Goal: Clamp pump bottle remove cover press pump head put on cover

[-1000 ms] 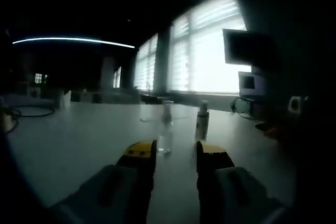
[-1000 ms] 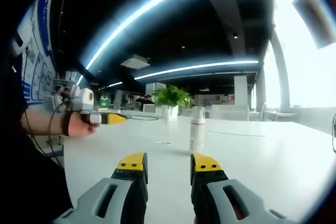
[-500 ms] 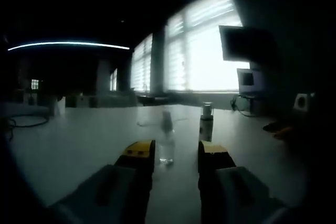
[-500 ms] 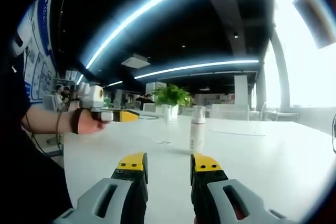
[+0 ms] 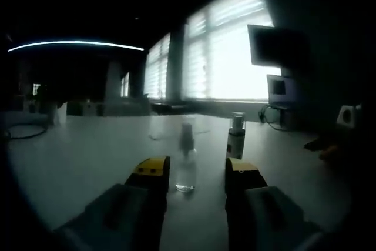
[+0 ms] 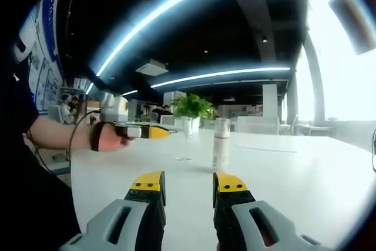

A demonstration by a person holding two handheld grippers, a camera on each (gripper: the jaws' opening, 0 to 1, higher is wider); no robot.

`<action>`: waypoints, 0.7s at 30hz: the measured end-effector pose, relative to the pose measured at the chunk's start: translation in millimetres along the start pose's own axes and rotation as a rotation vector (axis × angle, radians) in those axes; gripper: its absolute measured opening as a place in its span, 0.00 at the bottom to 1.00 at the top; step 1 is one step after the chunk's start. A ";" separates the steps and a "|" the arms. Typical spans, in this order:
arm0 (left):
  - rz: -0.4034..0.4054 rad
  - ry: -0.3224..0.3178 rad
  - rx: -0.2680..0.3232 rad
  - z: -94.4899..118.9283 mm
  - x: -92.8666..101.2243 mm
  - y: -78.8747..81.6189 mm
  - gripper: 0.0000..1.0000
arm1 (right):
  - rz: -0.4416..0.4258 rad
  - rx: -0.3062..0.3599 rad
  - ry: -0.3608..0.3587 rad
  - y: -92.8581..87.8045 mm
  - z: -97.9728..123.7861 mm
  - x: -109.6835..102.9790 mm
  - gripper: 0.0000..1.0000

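Fingers [image 5: 235, 174] apart, pump bottle [image 5: 185, 158] just ahead

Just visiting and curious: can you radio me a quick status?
Both tongs open, left and right, holding nothing. Clear bottle and white bottle upright on table, untouched. Nothing between.

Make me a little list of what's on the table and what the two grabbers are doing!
table: white table
clear bottle: clear pump bottle standing upright, right ahead of the left gripper
white bottle: white bottle standing upright, ahead of the right gripper
left gripper: jaws open, holding nothing, held out over the table in the person's hand
right gripper: jaws open, holding nothing
background: potted plant
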State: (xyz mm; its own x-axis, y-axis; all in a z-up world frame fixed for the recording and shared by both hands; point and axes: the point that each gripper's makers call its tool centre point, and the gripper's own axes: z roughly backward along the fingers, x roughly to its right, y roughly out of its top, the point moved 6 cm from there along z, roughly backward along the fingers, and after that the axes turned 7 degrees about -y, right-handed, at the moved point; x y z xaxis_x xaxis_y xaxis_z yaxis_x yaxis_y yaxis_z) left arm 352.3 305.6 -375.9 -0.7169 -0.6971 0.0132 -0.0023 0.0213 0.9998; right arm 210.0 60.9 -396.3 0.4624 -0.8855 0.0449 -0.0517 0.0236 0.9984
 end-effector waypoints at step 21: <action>0.002 0.053 -0.002 -35.9 -13.8 -7.2 0.29 | -0.001 0.005 -0.002 0.3 0.0 1.4 0.27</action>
State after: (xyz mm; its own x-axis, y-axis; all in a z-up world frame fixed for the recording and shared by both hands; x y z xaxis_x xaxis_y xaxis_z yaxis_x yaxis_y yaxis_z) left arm 387.2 289.4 -382.6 -0.6787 -0.7342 0.0158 0.0008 0.0209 0.9998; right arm 210.6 59.7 -395.9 0.4610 -0.8863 0.0436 -0.0557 0.0202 0.9982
